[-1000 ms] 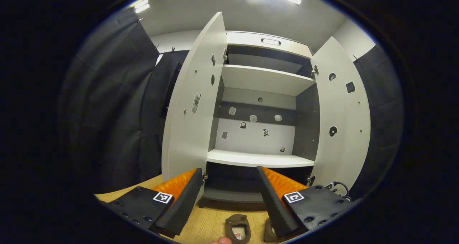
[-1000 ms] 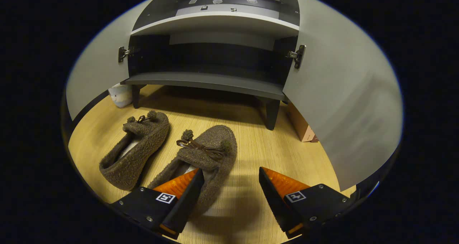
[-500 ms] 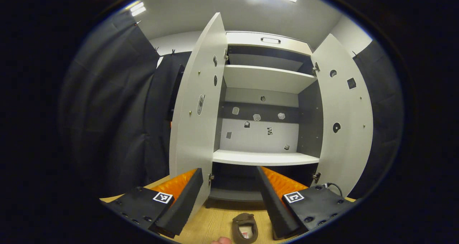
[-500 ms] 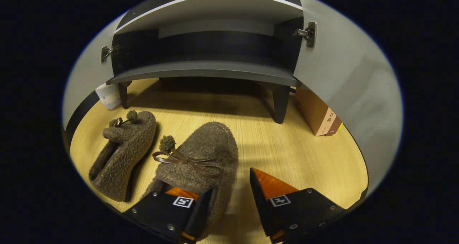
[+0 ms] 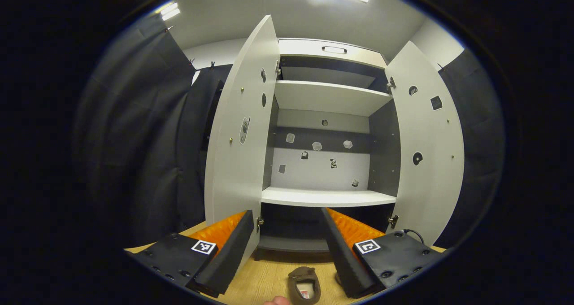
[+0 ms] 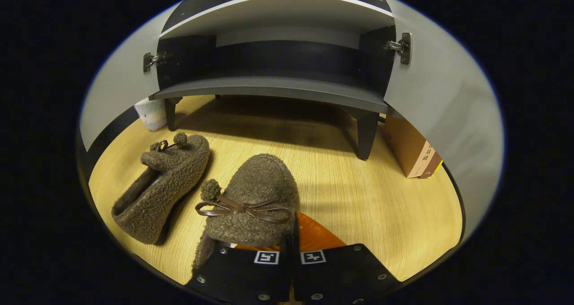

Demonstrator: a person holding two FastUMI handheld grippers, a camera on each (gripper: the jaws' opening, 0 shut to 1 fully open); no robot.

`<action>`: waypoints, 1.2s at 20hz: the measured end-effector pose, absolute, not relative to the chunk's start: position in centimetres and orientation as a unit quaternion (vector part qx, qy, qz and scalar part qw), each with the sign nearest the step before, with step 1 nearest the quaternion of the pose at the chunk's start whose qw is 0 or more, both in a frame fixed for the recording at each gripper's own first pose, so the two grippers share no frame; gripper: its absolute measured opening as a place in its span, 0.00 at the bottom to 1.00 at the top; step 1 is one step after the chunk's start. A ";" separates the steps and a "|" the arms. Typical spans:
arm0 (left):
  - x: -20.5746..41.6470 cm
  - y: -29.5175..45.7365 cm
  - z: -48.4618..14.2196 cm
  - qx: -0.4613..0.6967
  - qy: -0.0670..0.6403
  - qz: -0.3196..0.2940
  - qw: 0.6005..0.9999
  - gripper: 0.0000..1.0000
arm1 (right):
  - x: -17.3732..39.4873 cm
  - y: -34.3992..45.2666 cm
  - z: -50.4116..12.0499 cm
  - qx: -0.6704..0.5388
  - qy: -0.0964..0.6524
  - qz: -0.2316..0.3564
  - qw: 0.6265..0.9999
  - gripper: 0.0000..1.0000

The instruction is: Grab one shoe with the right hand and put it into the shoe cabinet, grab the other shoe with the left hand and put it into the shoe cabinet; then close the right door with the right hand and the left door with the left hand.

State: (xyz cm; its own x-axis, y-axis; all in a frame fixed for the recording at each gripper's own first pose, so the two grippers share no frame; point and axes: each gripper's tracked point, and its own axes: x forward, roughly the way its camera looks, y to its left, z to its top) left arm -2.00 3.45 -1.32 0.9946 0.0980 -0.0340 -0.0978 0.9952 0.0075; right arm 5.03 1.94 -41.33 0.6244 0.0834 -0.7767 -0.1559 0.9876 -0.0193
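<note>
Half a second before, the right gripper [image 6: 289,246] had its fingers spread on either side of the near shoe's [image 6: 253,197] edge; at this moment they had come together, clamped on the shoe's side wall at the opening, one finger inside and one outside. The left gripper [image 5: 287,244] had barely shifted and stayed wide apart, holding nothing, aimed at the cabinet [image 5: 327,116]. Both shoes were brown, fuzzy slippers — each with a thin bow and small pompoms on the vamp. The near shoe lay on the wooden floor [image 6: 358,197] in front of the cabinet's bottom shelf [image 6: 273,92], toe toward it. The far shoe [image 6: 166,184] lay just beside it to the left in the right gripper view, apart from it, toe also toward the cabinet. In the left gripper view one shoe [image 5: 305,285] showed on the floor between the fingers, well below them. The left door [image 5: 240,130] and right door [image 5: 428,143] both stood open, with the shelves bare. A brown box [image 6: 412,148] stood on the floor behind the right door — near the cabinet's leg [image 6: 365,132].
</note>
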 end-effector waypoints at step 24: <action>-1.9 2.3 -2.3 -0.008 0.023 0.031 0.999 0.96 | 15.1 3.8 -6.1 0.033 0.176 0.025 0.983 0.01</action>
State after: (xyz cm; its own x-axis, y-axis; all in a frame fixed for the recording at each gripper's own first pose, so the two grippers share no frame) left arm -1.92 2.33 -2.32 0.9970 0.0618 -0.0474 -0.0626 0.9979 -0.0148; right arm 15.10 3.83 -6.06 0.9366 0.0617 -0.3450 -0.0383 0.9965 0.0743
